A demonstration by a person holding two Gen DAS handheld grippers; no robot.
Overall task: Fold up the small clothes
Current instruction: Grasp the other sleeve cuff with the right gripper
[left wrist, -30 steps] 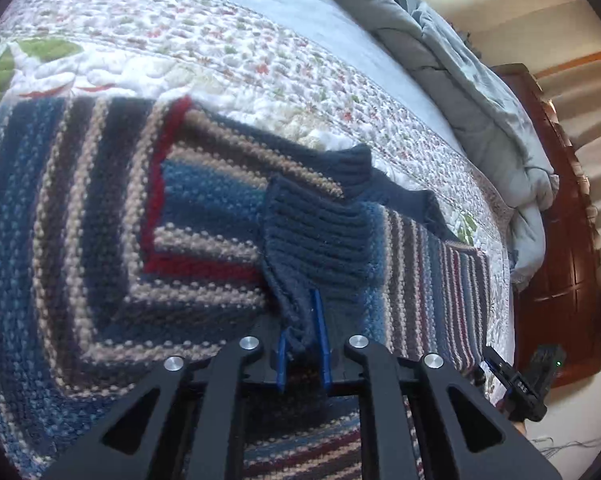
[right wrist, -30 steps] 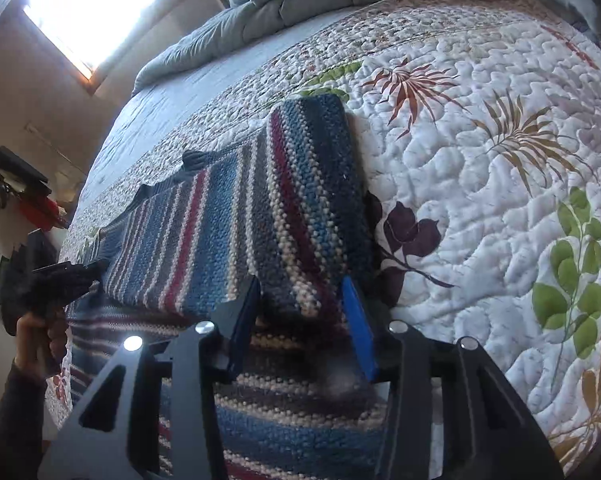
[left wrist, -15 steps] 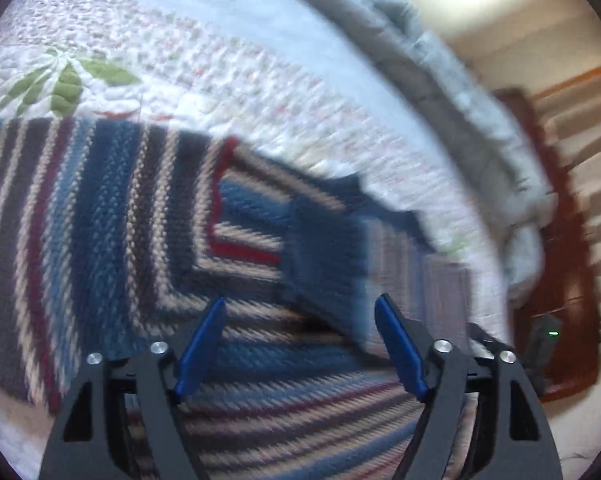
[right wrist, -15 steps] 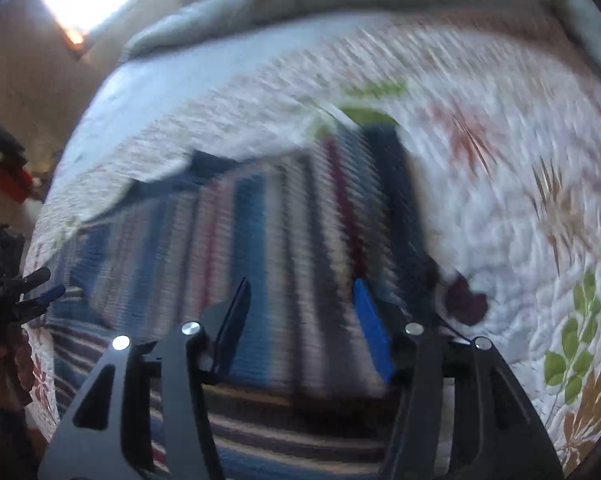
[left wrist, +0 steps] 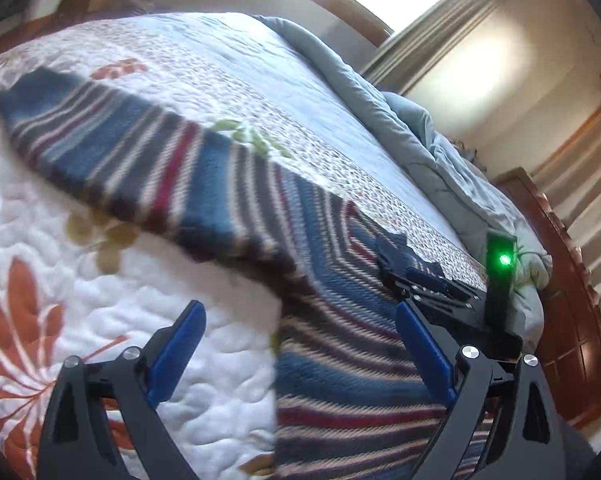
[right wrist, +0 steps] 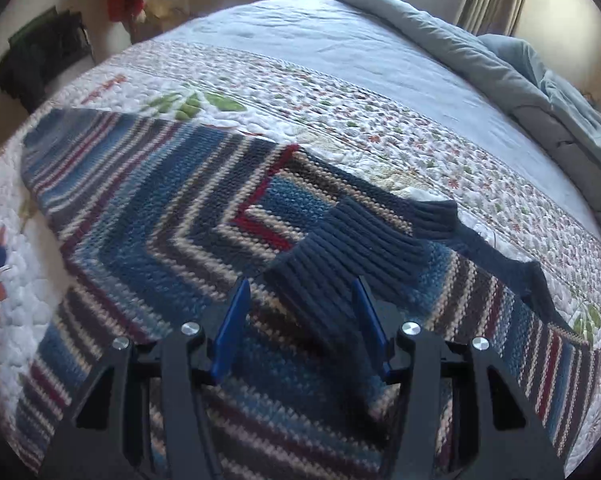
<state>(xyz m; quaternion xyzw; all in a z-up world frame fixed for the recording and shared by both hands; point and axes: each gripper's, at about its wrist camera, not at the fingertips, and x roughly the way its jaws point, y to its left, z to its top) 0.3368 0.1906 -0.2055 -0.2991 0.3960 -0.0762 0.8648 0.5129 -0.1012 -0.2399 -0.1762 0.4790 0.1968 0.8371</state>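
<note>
A striped knitted sweater in blue, cream and dark red (right wrist: 188,236) lay flat on the white floral quilted bedspread (right wrist: 340,120), its one outstretched sleeve (left wrist: 112,152) running long toward the left. The left gripper (left wrist: 300,344) was spreading wide, gripping nothing. The right gripper (right wrist: 300,332) hung half-spread, closing slightly, above the folded navy ribbed cuff (right wrist: 340,256).

One striped knitted sweater (right wrist: 172,216) lies on one bed (right wrist: 340,56), with two sleeves in view, one outstretched (left wrist: 112,148) and one folded across the body (right wrist: 340,264); beneath it one floral quilt (right wrist: 380,128), one grey duvet (right wrist: 500,68) bunched at the far edge, and two grippers, left (left wrist: 300,344) and right (right wrist: 300,320)
</note>
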